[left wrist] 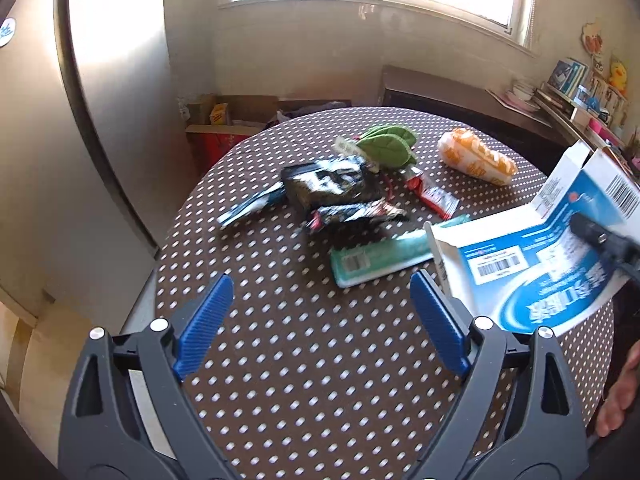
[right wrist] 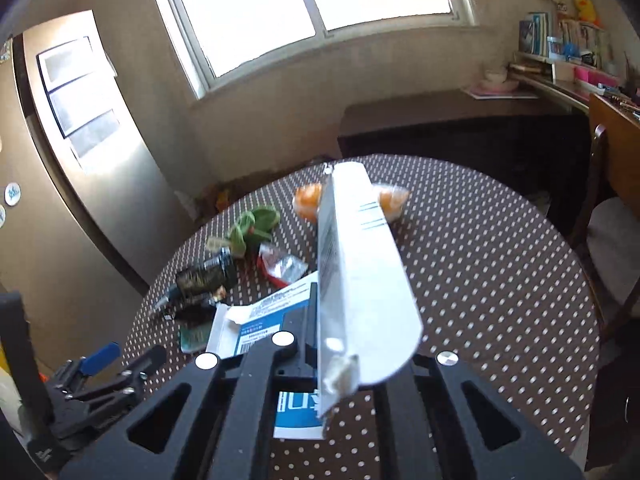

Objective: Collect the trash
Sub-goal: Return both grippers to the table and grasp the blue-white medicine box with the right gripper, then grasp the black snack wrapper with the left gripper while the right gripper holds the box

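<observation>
Left gripper (left wrist: 320, 320): nearest the left wrist camera, its blue pads (left wrist: 206, 320) spread wide with nothing between them, hanging over the near part of the worktop (left wrist: 320, 380).

Right gripper (right wrist: 320, 344): pressed together on a flattened blue-and-white carton (left wrist: 540, 256); in the right wrist view the carton stands on edge between the fingers, one white flap (right wrist: 368, 264) jutting forward and hiding most of the view ahead.

Carton's place: lifted clear of the worktop at its right side, just right of the left gripper.

Step in hand: by my reading, one piece of trash is picked up and being carried; no bin or bag shows in either view, so where it goes cannot be told.

Trash left on the worktop: a green flat pack (left wrist: 380, 256) with a barcode, closest ahead of the left gripper; beyond it crumpled black wrappers (left wrist: 332, 188); a red sachet (left wrist: 432, 194) to their right; an orange-and-white bag (left wrist: 476, 156) farther back.

Not clearly trash: a green leaf-shaped felt piece (left wrist: 390, 144) behind the black wrappers.

Next move, as a judgement: the empty left gripper is best placed for the green flat pack; it lies flat, so the pads would need to come down low over an edge before closing.

Risk: thin foil wrappers may slide on the spotted cloth.
</observation>
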The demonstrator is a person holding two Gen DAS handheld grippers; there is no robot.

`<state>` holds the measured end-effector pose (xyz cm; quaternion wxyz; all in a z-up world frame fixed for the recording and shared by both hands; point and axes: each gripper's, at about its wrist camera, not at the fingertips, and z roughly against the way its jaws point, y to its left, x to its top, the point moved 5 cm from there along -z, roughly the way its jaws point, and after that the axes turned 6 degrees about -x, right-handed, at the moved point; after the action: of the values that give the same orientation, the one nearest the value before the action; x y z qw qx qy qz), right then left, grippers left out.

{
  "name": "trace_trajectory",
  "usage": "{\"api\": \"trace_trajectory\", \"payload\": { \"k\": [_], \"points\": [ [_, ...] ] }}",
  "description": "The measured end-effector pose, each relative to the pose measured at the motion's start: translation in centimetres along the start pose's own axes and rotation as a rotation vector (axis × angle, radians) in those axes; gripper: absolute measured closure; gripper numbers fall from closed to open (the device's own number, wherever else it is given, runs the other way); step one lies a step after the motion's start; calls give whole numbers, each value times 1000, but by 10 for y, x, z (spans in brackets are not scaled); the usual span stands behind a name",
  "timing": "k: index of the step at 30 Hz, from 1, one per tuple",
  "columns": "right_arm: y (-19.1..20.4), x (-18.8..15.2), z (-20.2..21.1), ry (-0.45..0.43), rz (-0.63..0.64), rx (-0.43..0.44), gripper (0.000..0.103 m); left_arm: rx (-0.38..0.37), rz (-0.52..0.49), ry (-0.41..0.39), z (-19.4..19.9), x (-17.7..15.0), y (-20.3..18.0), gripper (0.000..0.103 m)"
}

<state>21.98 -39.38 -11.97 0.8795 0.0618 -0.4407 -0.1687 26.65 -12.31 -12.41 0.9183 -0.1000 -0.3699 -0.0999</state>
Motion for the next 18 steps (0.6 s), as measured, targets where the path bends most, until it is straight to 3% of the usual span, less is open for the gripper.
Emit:
{"api": "trace_trajectory", "payload": {
  "k": [5, 15, 17, 18],
  "points": [
    [-7, 25, 2, -51, 20, -44, 98, -43, -13, 20, -24, 16, -13, 11],
    [0, 34, -27, -13, 37, -60, 98, -24, -9, 81, -83, 30, -21, 11],
    [3, 31, -33, -2, 41, -58, 98, -18, 21, 103, -92, 31, -15, 17],
    [4, 31, -36, 3, 43, -58, 98, -15, 33, 100, -94, 31, -12, 31]
  ]
}}
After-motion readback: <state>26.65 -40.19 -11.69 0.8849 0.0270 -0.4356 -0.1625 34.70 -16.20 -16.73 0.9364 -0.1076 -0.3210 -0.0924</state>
